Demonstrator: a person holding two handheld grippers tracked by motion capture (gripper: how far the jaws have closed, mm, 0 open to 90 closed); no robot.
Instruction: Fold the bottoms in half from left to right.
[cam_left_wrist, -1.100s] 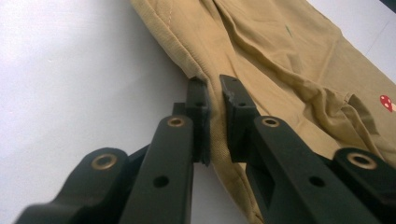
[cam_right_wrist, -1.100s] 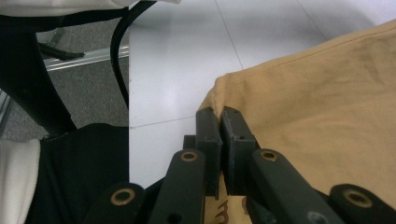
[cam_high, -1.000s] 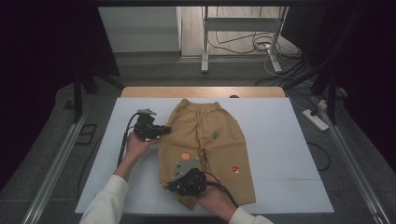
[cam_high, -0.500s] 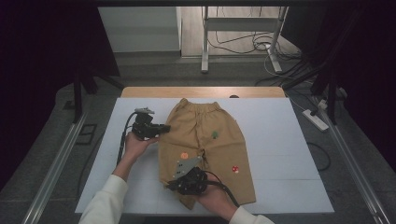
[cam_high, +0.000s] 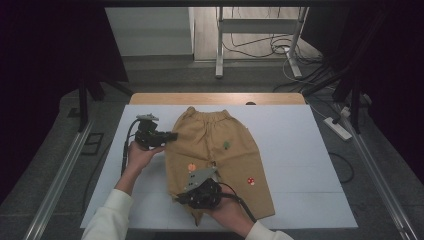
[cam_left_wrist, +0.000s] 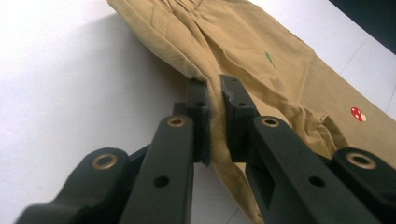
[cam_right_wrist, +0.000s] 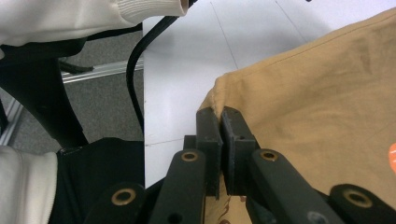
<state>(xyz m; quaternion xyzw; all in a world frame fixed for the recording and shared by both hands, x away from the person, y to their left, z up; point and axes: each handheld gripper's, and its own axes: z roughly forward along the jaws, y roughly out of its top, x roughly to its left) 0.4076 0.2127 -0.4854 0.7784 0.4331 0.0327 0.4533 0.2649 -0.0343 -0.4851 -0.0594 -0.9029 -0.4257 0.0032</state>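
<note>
Little has shifted since a second ago: left hand-held gripper (cam_high: 172, 135) still pinches the tan trousers (cam_high: 220, 150) at mid-frame on the worktop (cam_high: 300, 150), right hand-held gripper (cam_high: 181, 199) clamps the lower hem corner, so a fold looks imminent.

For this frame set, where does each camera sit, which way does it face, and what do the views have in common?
High view: above the person's side, facing forward and down on the white table; forearms, left hand-held gripper and right hand-held gripper enter from below.
Left gripper view: rides that gripper, looking along its black jaws, which pinch the side edge of the tan trousers.
Right gripper view: looks along its jaws clamping a trouser leg's hem corner; white sleeves show.
All views share the trousers.
</note>
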